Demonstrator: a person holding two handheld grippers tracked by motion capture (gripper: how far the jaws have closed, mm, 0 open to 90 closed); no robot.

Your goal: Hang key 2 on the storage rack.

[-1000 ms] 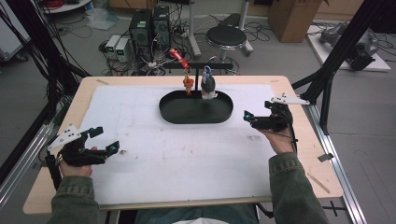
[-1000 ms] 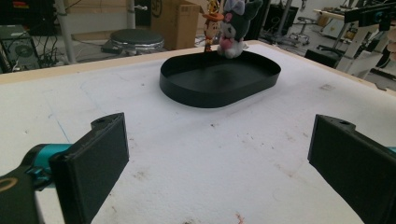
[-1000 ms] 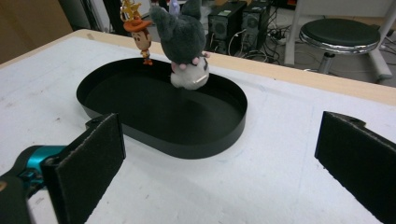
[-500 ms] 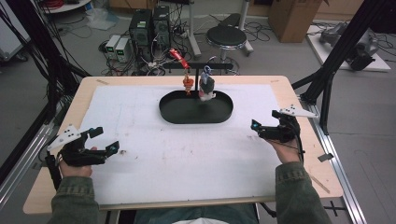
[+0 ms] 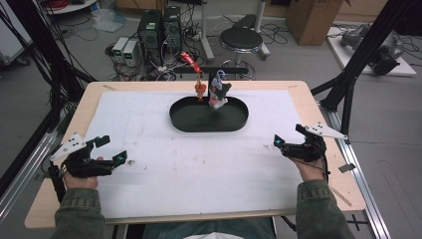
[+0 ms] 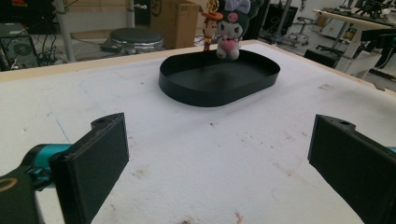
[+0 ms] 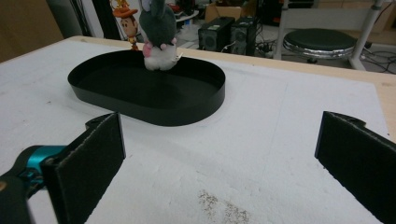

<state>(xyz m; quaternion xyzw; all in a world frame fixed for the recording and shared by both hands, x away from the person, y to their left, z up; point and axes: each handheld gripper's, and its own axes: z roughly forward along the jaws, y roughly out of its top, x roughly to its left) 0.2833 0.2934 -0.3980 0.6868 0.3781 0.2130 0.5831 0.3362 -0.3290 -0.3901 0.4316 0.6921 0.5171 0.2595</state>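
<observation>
Left claw (image 5: 110, 151) and right claw (image 5: 287, 138): both released, resting apart at the near corners of the surface (image 5: 149, 129). Plush toy (image 5: 218, 92) hangs over the far edge of the black tray (image 5: 184, 122), centre-far.

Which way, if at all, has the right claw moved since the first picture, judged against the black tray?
Yes. The right claw has drawn back from the black tray, toward the person and the table's right edge.

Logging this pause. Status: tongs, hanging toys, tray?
Left tongs open, empty, near-left. Right tongs open, empty, near-right. Plush toy and orange figure hang over black tray. Nothing between.
</observation>
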